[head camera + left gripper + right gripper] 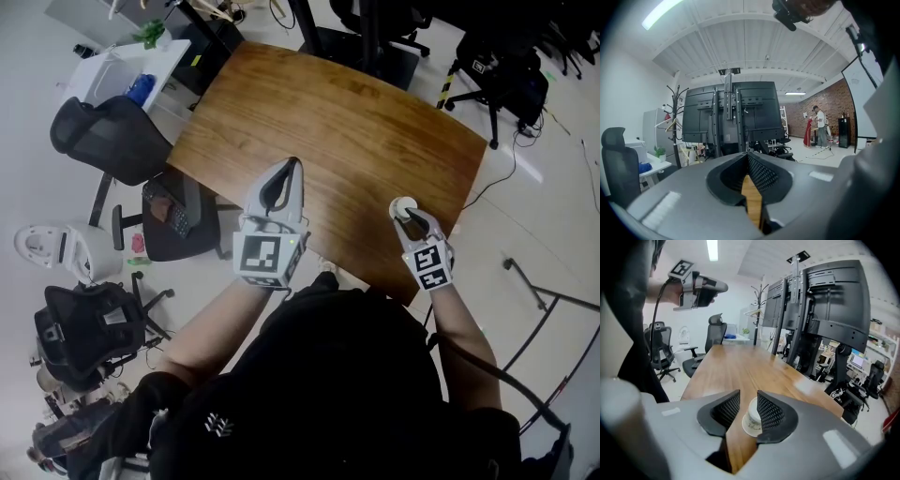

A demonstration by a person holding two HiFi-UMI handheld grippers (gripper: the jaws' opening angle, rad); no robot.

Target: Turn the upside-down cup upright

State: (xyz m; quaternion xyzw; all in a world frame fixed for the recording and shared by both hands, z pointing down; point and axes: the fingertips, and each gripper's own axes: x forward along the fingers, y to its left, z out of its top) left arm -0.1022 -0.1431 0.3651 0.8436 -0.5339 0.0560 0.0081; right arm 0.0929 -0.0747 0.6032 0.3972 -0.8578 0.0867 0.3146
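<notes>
The left tongs (pixel 748 155) are held together with nothing between them. The right tongs (pixel 748 404) are held apart around a white printed paper cup (pixel 751 422), unclamped. The cup is stood near the worktop (pixel 740 366) edge, wide end down, long axis roughly vertical.

We're in an office, all of it ranged around one wooden table (pixel 356 131).
Left of the table we see a black office chair (pixel 108 136); a second chair (pixel 173 220) near the table's corner has small items on its seat, and a third (pixel 89 328) stands further out. Behind them is a white desk (pixel 141 66) with a blue object (pixel 141 89) and a plant (pixel 148 36). Past the far edge we see dark screens on a stand (pixel 729 112) with a coat rack (pixel 675 117) beside them. A person (pixel 819 126) stands by a brick wall (pixel 829 105), and a cable (pixel 502 173) runs across the floor.
</notes>
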